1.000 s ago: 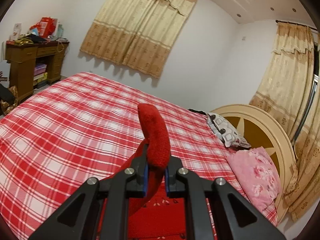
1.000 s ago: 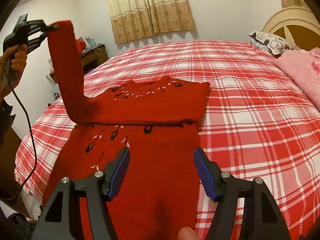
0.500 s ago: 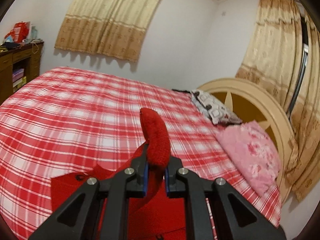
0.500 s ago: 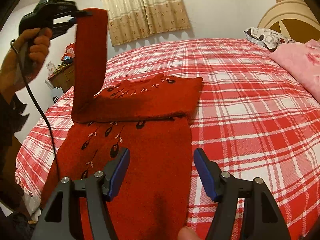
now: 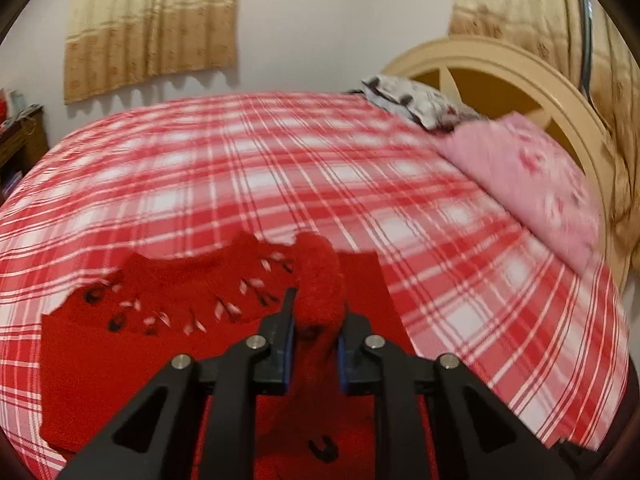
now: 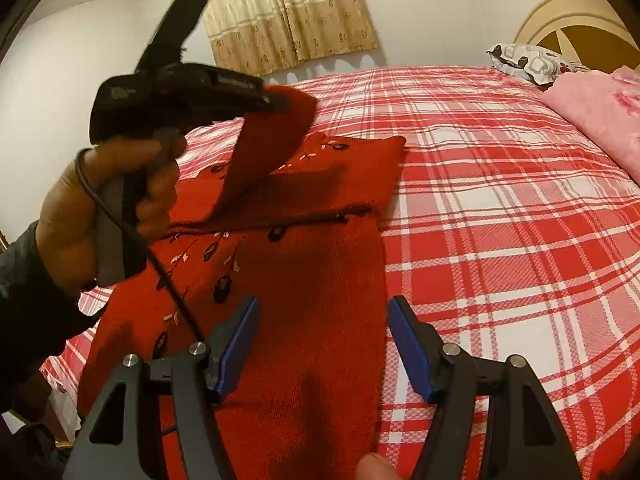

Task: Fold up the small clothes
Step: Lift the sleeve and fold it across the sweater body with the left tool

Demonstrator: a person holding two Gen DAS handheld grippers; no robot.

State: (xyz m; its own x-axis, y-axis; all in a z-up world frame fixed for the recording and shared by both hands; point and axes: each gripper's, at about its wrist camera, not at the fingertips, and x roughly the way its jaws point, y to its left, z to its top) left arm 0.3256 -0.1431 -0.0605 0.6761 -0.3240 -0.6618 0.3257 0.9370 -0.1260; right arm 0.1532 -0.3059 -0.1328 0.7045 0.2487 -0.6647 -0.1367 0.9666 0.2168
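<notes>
A red knitted sweater [image 6: 304, 288] with dark and pale leaf embroidery lies on the red-and-white checked bed [image 6: 500, 200], its top part folded across. My left gripper [image 6: 276, 102], held in a person's hand [image 6: 100, 200], hangs low over the folded part with the sleeve [image 6: 272, 140] rising slantwise to it. In the left wrist view the sleeve cuff [image 5: 320, 280] fills the gap between the blue pads of the left gripper [image 5: 314, 320]; its jaws are opening. My right gripper [image 6: 322, 332] hovers open above the sweater's lower body, nothing between its fingers.
A pink floral pillow [image 6: 600, 108] and a grey patterned pillow [image 6: 528, 60] lie at the bed's head by the round cream headboard [image 5: 500, 64]. Beige curtains [image 5: 152, 28] hang on the far wall. A wooden desk [image 5: 20, 140] stands at the left. A black cable [image 6: 160, 272] trails from the left gripper.
My left gripper has swung down and to the right with the sleeve, from high above the sweater's left edge to low over the folded top. The right gripper has stayed put.
</notes>
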